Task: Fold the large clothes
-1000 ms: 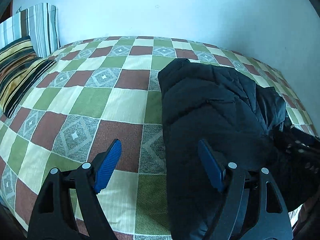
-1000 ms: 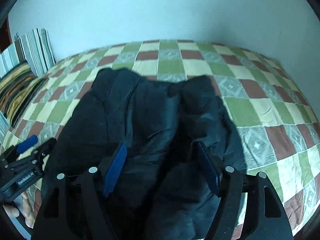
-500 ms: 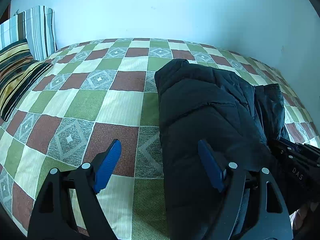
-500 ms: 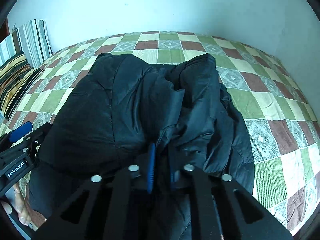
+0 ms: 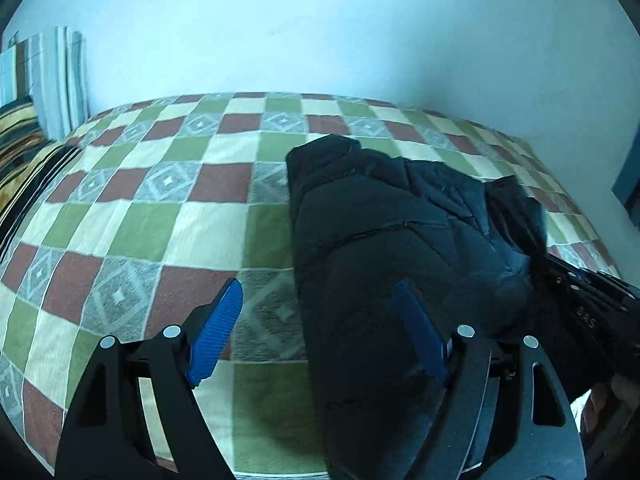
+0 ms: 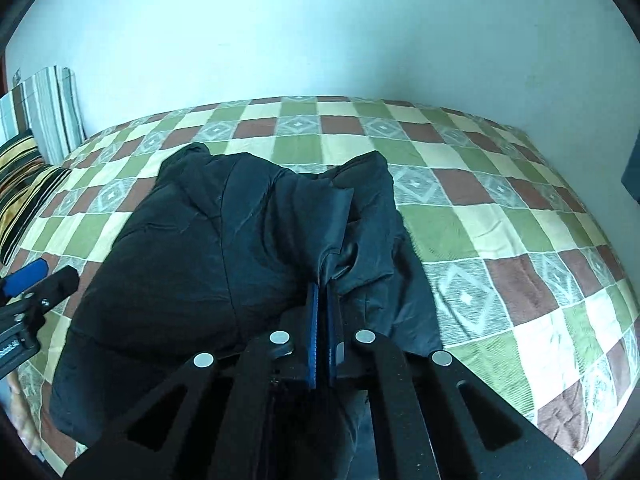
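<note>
Black puffy quilted jacket (image 6: 224, 248) lies crumpled on a bed covered with a checked green, cream and brick-red patterned bedspread (image 6: 500, 240), roughly mid-bed, slightly toward the near edge. Jacket's near end hangs at or over the front edge of the bed in the left wrist view (image 5: 380, 300).

Right tongs (image 6: 322, 292): blue pads pressed together, clamped on a fold of the jacket fabric near the middle of the garment; fabric pulls up into a ridge running from the pads toward the far side. In the left wrist view the right tongs' black body (image 5: 588, 312) shows at the right edge, buried in the jacket's right side; pads not visible there.

Left tongs (image 5: 320, 328): blue pads wide apart, nothing gripped. Left pad sits over bare bedspread, right pad over the jacket's left edge; can't tell if either touches. In the right wrist view only one blue tip and black frame of the left tongs (image 6: 24, 276) show at the left edge, just beside the jacket's left side.

Striped pillows, one grey-white-brown (image 6: 48, 108) upright against the pale wall (image 6: 320, 32), one black-yellow (image 6: 20, 184) lying beside it, at the bed's far left corner, well apart from the jacket.

Bit of a hand (image 6: 20, 416) at bottom left edge, blurred.
</note>
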A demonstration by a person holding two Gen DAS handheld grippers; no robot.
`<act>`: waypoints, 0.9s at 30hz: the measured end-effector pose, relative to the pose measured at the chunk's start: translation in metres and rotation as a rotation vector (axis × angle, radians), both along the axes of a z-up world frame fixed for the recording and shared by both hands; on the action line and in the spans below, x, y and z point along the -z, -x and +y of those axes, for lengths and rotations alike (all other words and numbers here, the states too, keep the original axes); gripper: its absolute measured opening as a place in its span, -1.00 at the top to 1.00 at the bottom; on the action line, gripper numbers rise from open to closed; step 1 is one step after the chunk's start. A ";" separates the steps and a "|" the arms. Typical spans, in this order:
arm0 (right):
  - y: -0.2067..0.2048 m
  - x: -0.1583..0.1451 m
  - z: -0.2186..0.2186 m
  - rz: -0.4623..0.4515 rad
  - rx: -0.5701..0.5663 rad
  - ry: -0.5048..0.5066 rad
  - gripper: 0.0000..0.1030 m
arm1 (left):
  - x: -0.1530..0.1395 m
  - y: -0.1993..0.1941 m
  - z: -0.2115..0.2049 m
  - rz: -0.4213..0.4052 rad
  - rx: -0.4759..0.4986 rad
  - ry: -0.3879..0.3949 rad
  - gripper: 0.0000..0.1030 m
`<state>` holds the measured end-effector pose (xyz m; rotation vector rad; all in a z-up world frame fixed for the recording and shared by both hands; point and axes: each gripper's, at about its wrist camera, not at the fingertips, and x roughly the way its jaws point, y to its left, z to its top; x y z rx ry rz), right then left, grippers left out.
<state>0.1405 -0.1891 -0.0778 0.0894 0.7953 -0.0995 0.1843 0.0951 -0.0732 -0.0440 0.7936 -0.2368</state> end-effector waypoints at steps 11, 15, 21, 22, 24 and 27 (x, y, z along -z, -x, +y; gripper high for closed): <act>-0.005 0.044 -0.045 0.107 0.053 -0.002 0.96 | 0.032 -0.019 -0.068 0.091 0.132 -0.014 -0.54; -0.010 0.070 -0.058 0.166 0.092 0.014 0.98 | 0.038 -0.017 -0.088 0.055 0.150 -0.111 -0.55; -0.011 0.092 -0.070 0.187 0.108 -0.039 0.98 | 0.046 -0.016 -0.100 0.040 0.157 -0.161 -0.55; -0.011 0.091 -0.071 0.186 0.110 -0.046 0.98 | 0.046 -0.016 -0.099 0.043 0.153 -0.158 -0.55; -0.009 0.087 -0.074 0.175 0.107 -0.070 0.97 | 0.045 -0.017 -0.098 0.048 0.151 -0.154 -0.55; -0.002 0.074 -0.077 0.142 0.105 -0.079 0.95 | 0.044 -0.018 -0.095 0.054 0.149 -0.141 -0.55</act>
